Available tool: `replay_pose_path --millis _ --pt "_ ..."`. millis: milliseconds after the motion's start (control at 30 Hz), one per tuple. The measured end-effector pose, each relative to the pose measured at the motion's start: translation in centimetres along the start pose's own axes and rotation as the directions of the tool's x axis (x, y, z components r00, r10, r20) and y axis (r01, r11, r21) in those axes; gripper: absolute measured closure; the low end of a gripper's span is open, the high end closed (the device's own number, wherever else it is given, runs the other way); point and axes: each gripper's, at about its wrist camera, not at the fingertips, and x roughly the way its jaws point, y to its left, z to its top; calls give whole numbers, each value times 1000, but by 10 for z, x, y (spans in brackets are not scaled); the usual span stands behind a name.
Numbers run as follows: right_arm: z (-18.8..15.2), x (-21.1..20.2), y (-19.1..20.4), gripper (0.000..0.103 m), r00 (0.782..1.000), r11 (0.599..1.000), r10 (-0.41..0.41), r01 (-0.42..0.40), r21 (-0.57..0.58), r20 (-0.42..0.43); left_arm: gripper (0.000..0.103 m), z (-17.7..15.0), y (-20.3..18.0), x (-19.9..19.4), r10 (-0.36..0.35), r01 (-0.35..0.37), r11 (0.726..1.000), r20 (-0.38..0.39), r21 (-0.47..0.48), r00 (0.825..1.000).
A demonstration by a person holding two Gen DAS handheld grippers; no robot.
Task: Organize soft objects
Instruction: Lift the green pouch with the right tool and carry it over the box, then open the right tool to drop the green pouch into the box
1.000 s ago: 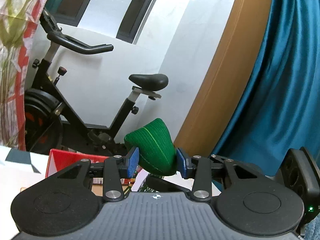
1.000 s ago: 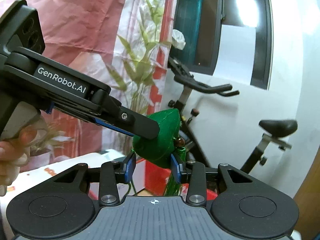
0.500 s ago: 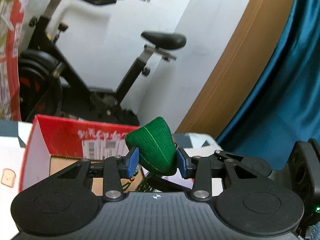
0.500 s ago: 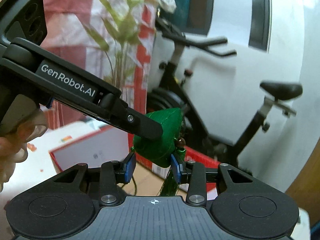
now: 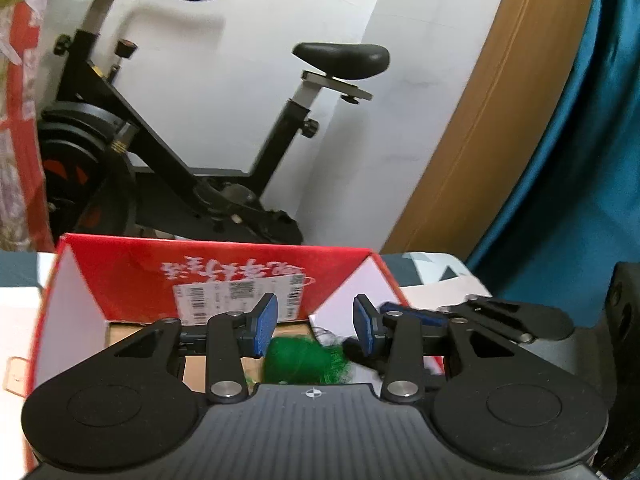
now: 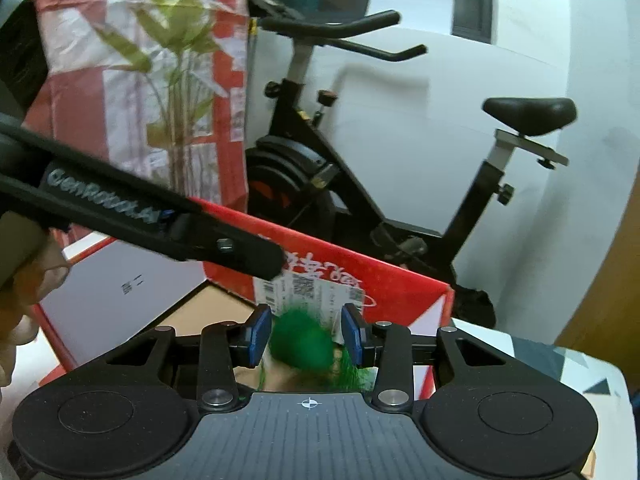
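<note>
A green soft toy [image 5: 298, 364] lies low inside the red cardboard box [image 5: 224, 276], below and between my left gripper's [image 5: 315, 326] blue pads, which stand apart and touch nothing. In the right wrist view the same toy [image 6: 302, 342], blurred, sits between my right gripper's [image 6: 306, 334] pads with a gap on each side; it looks released. Both grippers hover over the box [image 6: 400, 292]. The left gripper's finger [image 6: 224, 246] crosses the right view from the left.
An exercise bike [image 5: 192, 152] stands behind the box against a white wall. A blue curtain [image 5: 580, 160] and brown panel are at the right. A red and white printed sheet [image 6: 140, 72] hangs at the left. The box rests on a patterned table [image 6: 560, 364].
Both grippers tilted down over the red box and opened. The green toy, held between them before, has dropped out of their pads into the box.
</note>
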Motion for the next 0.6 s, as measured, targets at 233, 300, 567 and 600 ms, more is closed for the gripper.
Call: replay_pose_path --millis 233,300,567,600 --pt "-2 -17 -6 67 1000 999 -17 16 50 25 60 -3 3 -34 58 -58 998 38 17 998" --pt "-4 -25 -4 67 999 998 -20 18 59 34 60 -6 2 -45 78 -80 996 46 27 996" --pt "-18 -65 9 67 997 994 -24 15 109 73 60 -32 4 -91 132 -133 991 56 4 990" --pt "-21 -70 11 67 997 993 -24 15 117 78 60 -38 4 -97 137 -137 991 56 -5 989"
